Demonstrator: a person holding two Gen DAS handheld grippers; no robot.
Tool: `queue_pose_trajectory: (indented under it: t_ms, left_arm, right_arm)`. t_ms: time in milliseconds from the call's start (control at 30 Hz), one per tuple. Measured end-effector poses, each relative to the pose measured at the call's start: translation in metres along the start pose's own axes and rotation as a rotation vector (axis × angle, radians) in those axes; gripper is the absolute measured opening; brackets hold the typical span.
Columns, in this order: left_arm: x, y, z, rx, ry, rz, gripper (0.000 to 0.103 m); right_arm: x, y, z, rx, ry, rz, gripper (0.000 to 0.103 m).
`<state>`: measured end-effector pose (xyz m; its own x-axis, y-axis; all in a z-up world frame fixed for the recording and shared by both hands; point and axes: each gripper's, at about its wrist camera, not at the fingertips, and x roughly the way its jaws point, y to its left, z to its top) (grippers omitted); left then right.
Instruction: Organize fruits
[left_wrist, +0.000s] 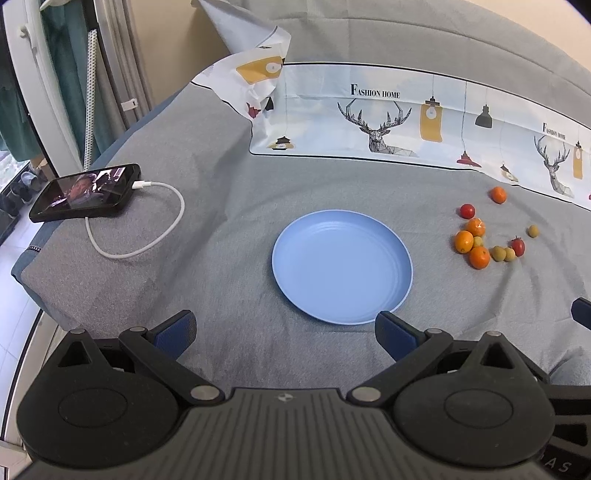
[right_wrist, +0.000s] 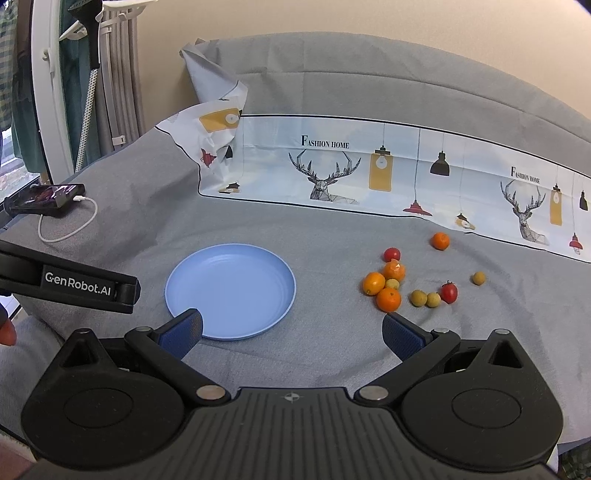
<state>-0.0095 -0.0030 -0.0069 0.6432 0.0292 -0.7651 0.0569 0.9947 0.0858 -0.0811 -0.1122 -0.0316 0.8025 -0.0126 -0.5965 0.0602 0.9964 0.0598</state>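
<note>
**Empty blue plate, fruit scattered to its right on the grey cover**

A round, pale blue plastic plate (left_wrist: 342, 266) lies flat on a grey woven bed cover (left_wrist: 221, 206) with nothing on it. To its right, well apart from the rim, small fruits sit loose on the fabric — four orange mandarins, two red cherry tomatoes and several yellow-green round fruits.

Three mandarins form a tight cluster: the nearest mandarin (right_wrist: 388, 299), a second to its left (right_wrist: 373, 283) and a third behind (right_wrist: 394, 270), with a small yellow-green fruit (right_wrist: 392, 284) wedged among them. The fourth mandarin (right_wrist: 440, 240) sits alone farther back, near the edge of a white printed cloth with deer and lamp motifs (right_wrist: 369, 166). One cherry tomato (right_wrist: 392, 254) lies just behind the cluster; the other tomato (right_wrist: 449, 291) lies to the right, beside a pair of yellow-green fruits (right_wrist: 425, 298) that touch each other. One more yellow-green fruit (right_wrist: 479, 278) lies apart at the far right.

The left gripper (left_wrist: 284, 330) hovers over the cover near the plate's front edge, its blue-padded jaws spread wide and holding nothing. The right gripper (right_wrist: 293, 332) is likewise wide open and empty; its right fingertip (right_wrist: 400, 336) is just in front of the nearest mandarin, not touching it.

At the far left a black smartphone (left_wrist: 86, 192) with a lit screen rests on the cover, a white charging cable (left_wrist: 147, 236) looping from it.
</note>
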Motion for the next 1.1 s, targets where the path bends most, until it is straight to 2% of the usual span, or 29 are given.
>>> queue_pose_trajectory:
  t_ms: [633,1100]
  left_arm:
    - [0.000,0.000,-0.001,0.003,0.001,0.002,0.103]
    - [0.012,-0.021,0.005,0.038,0.039,0.019,0.103]
  right_arm:
    - [-0.001,0.001,-0.001,-0.006,-0.005,0.012,0.103]
    - [0.004,-0.014,-0.008,0.044,-0.018,0.050,0.103]
